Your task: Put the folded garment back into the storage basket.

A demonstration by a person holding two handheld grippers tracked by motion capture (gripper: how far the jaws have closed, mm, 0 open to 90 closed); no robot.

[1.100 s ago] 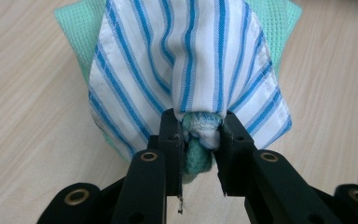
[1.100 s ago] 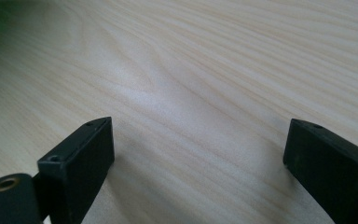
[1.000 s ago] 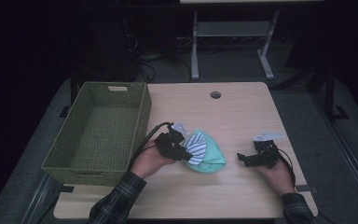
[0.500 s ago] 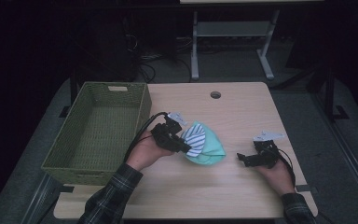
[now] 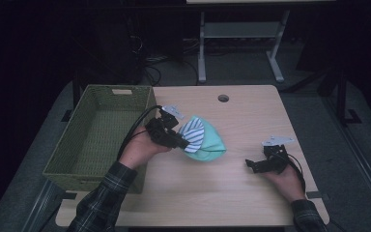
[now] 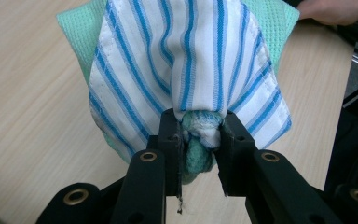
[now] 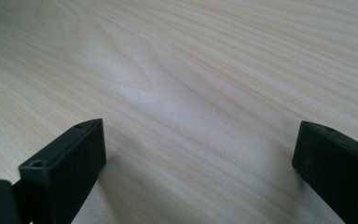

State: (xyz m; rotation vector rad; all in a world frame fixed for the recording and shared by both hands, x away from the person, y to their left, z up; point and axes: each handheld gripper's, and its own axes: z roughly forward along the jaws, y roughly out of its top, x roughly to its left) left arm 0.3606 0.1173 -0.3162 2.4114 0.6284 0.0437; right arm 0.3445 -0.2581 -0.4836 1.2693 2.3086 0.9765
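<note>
My left gripper is shut on a bunched pair of cloths, a white cloth with blue stripes over a mint-green one, and holds them just above the table right of the basket. In the left gripper view both fingers pinch the gathered folds, and the striped cloth hangs ahead with green cloth behind it. My right gripper rests low at the table's right side. Its jaws have just been opening and stand wide, with nothing but bare wood between them.
A green woven basket stands empty along the table's left edge, close to my left hand. The light wooden table has a cable hole at the back. Dark floor and a white stand lie beyond.
My left hand has lifted the cloth bundle off the table and carried it slightly back and toward the basket. The right hand has stayed put.
</note>
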